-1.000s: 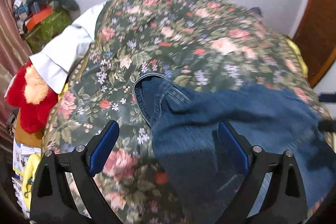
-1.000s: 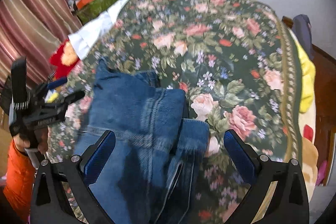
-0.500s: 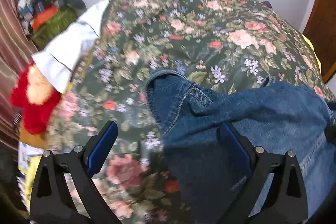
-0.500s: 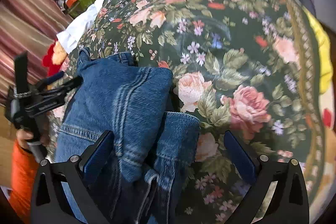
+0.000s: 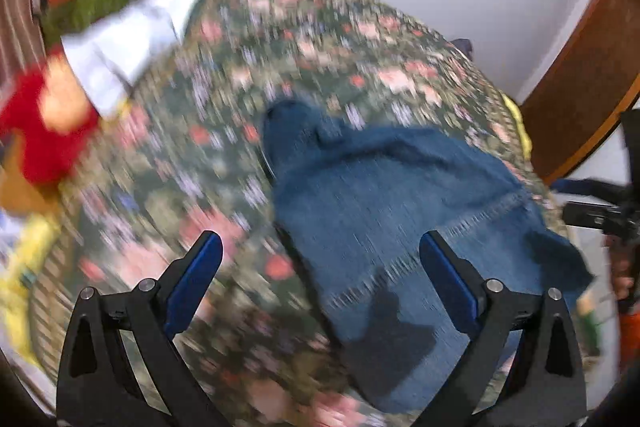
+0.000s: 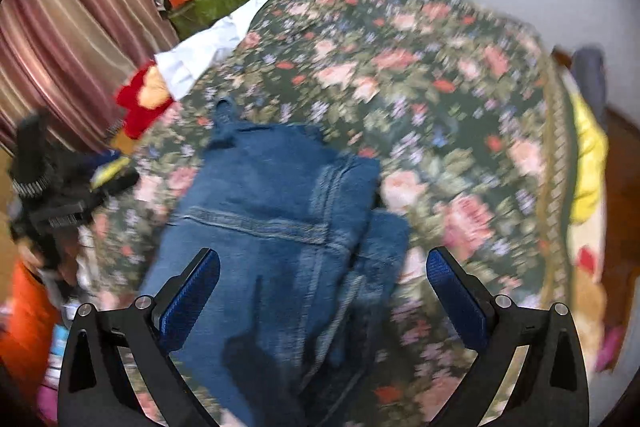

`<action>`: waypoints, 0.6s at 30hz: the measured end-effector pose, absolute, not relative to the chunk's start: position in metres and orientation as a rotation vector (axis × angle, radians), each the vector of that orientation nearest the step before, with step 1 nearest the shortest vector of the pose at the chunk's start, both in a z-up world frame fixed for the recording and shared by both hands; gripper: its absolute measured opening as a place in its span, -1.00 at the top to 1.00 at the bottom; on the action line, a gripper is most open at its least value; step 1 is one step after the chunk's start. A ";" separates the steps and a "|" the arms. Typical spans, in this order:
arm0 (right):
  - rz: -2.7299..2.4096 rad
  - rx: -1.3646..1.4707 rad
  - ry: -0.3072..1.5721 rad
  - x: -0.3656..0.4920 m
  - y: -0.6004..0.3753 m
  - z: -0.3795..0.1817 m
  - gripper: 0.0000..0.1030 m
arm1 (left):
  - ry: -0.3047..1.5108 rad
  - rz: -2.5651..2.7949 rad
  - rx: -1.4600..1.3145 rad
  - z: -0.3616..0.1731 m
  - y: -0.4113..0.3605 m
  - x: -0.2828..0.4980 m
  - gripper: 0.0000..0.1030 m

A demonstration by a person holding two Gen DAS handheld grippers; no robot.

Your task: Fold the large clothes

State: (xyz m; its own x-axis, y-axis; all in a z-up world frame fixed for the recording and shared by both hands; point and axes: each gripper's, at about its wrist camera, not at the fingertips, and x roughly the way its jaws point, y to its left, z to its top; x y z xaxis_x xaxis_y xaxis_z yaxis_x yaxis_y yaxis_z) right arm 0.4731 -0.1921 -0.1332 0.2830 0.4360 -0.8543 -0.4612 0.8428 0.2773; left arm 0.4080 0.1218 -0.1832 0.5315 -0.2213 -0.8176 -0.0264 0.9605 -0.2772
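Jeans (image 6: 276,227), blue denim, lie folded in layers on the floral bedspread (image 6: 440,99), near edge of the bed, stitched seams and a hem band visible. Left gripper (image 5: 318,267) hovers above them, blue-padded fingers spread wide, holding nothing; right gripper (image 6: 322,275) likewise spread wide over the denim, empty. Left wrist view is heavily motion-blurred, so fabric detail there is hard to read. Jeans' near end is cut off behind the gripper bodies. Far left: white sheet (image 6: 208,51), red plush toy (image 6: 140,99), green bag (image 6: 208,7) stuffed with mixed items, contents unclear. Striped curtain (image 6: 72,39) on the left. Yellow blanket (image 6: 588,163) at the bed's right edge.
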 end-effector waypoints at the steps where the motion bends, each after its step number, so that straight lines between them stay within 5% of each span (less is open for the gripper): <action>1: 0.611 0.009 1.168 0.477 -0.193 -0.139 -1.00 | 1.033 -0.136 -0.315 -0.193 0.122 0.408 -0.94; 9: 0.639 0.185 1.461 0.507 -0.200 -0.211 -1.00 | 1.170 -0.267 -0.671 -0.261 0.129 0.416 -0.94; 18: 0.697 0.167 1.523 0.514 -0.164 -0.237 -1.00 | 1.181 -0.364 -0.800 -0.288 0.112 0.444 -0.98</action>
